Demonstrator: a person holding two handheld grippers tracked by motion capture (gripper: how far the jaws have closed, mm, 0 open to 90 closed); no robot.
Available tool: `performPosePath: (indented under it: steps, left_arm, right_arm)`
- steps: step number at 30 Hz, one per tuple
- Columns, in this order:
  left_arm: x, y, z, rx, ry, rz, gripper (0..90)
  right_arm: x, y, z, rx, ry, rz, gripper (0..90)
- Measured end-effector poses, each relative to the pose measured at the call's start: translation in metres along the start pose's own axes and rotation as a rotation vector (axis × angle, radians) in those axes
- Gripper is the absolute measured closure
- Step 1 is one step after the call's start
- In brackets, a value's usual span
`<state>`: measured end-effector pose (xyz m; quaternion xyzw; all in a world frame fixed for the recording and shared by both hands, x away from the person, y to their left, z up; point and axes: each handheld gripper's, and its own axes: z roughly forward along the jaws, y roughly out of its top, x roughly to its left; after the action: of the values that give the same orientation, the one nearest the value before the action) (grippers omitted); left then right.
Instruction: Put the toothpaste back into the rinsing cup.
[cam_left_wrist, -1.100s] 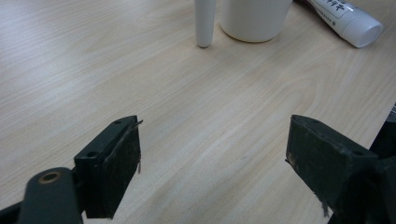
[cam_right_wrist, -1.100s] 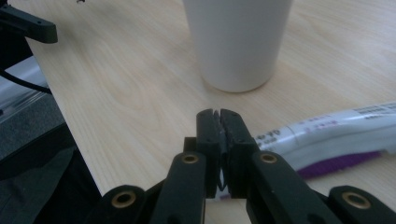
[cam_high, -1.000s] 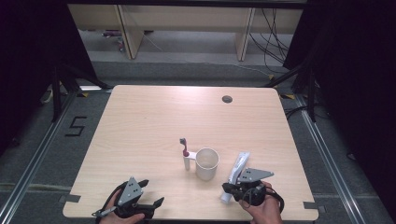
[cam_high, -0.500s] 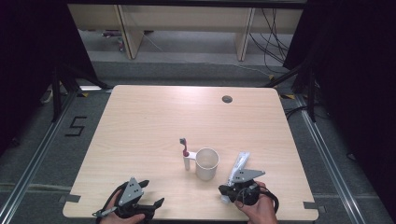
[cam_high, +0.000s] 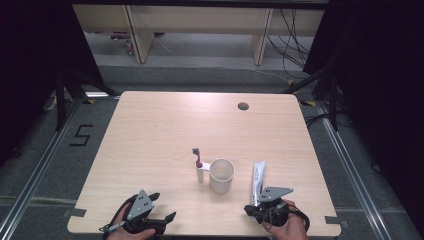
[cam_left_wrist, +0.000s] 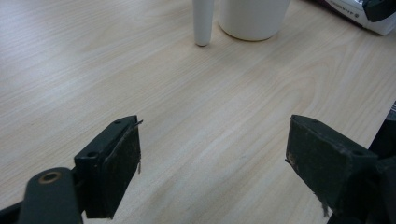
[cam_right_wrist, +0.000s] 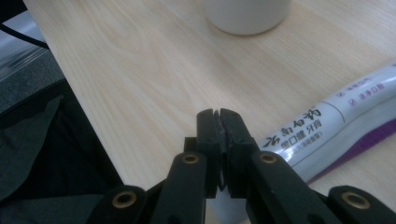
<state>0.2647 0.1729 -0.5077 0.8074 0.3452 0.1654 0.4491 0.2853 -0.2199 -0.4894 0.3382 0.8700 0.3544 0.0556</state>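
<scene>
White toothpaste tube (cam_high: 257, 176) lies near the table's (cam_high: 165, 125) front edge, beside the cup (cam_high: 221, 175). Right gripper (cam_right_wrist: 219, 122), pressed shut and empty, has drawn slightly back; left gripper (cam_left_wrist: 212, 154) gapes idle.

Bare table (cam_high: 165, 130) beyond the cup (cam_high: 221, 175), toothbrush (cam_high: 198, 161) and tube (cam_high: 258, 176).

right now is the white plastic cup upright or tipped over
Upright: the white plastic cup stands on its base on the light wooden table, round mouth facing up.
</scene>
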Motion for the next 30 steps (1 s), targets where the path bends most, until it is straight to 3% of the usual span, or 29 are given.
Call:
performPosePath:
  steps: [1, 3, 4, 6, 9, 11, 12, 13, 15, 16, 22, 26, 28, 29, 30]
  left_arm:
    - [0.000, 0.000, 0.000, 0.006, 0.002, 0.002, 17.5]
    - [-0.001, 0.000, 0.001, 0.002, 0.001, -0.005, 17.5]
    - [0.000, 0.000, 0.000, 0.005, 0.001, 0.001, 17.5]
    - [0.000, 0.001, 0.000, 0.008, 0.000, 0.003, 17.5]
    - [0.001, 0.001, -0.001, 0.020, -0.001, 0.020, 17.5]
    - [0.001, 0.001, -0.001, 0.021, 0.000, 0.018, 17.5]
    - [-0.001, 0.001, 0.001, 0.001, 0.000, -0.005, 17.5]
    - [-0.001, 0.001, 0.000, 0.005, 0.000, 0.000, 17.5]
    - [0.000, 0.001, 0.001, 0.005, -0.001, 0.004, 17.5]
    - [0.000, 0.001, 0.001, 0.005, -0.001, 0.004, 17.5]
    - [0.000, 0.001, 0.002, 0.007, -0.004, 0.008, 17.5]
    - [-0.001, 0.001, 0.002, 0.004, -0.003, 0.002, 17.5]
    - [-0.001, 0.001, 0.003, 0.003, -0.003, 0.001, 17.5]
    - [0.000, 0.001, 0.002, 0.012, -0.002, 0.011, 17.5]
    - [0.000, 0.001, 0.002, 0.013, 0.001, 0.010, 17.5]
  right_arm:
    - [-0.001, -0.001, -0.004, 0.020, -0.002, -0.009, 87.5]
    - [-0.002, -0.004, -0.007, 0.013, -0.010, 0.017, 87.5]
    - [-0.004, -0.006, -0.009, 0.015, -0.014, -0.003, 87.5]
    - [-0.005, -0.007, -0.010, 0.006, -0.015, 0.003, 87.5]
    - [-0.009, -0.014, -0.018, 0.028, -0.027, 0.041, 87.5]
    - [-0.011, -0.015, -0.019, 0.023, -0.038, 0.028, 87.5]
    - [-0.012, -0.017, -0.021, 0.041, -0.026, 0.038, 87.5]
    - [-0.012, -0.019, -0.024, 0.037, -0.040, 0.069, 87.4]
    - [-0.019, -0.024, -0.028, 0.025, -0.065, 0.045, 87.5]
    - [-0.019, -0.026, -0.031, 0.036, -0.069, 0.068, 87.4]
    - [-0.030, -0.034, -0.041, 0.029, -0.100, 0.082, 87.3]
    - [-0.028, -0.032, -0.044, 0.025, -0.103, 0.112, 84.5]
    - [-0.028, -0.029, -0.044, 0.013, -0.100, 0.086, 82.9]
    - [-0.023, -0.026, -0.047, 0.031, -0.104, 0.117, 80.5]
    - [-0.025, -0.022, -0.045, 0.001, -0.139, 0.042, 75.0]
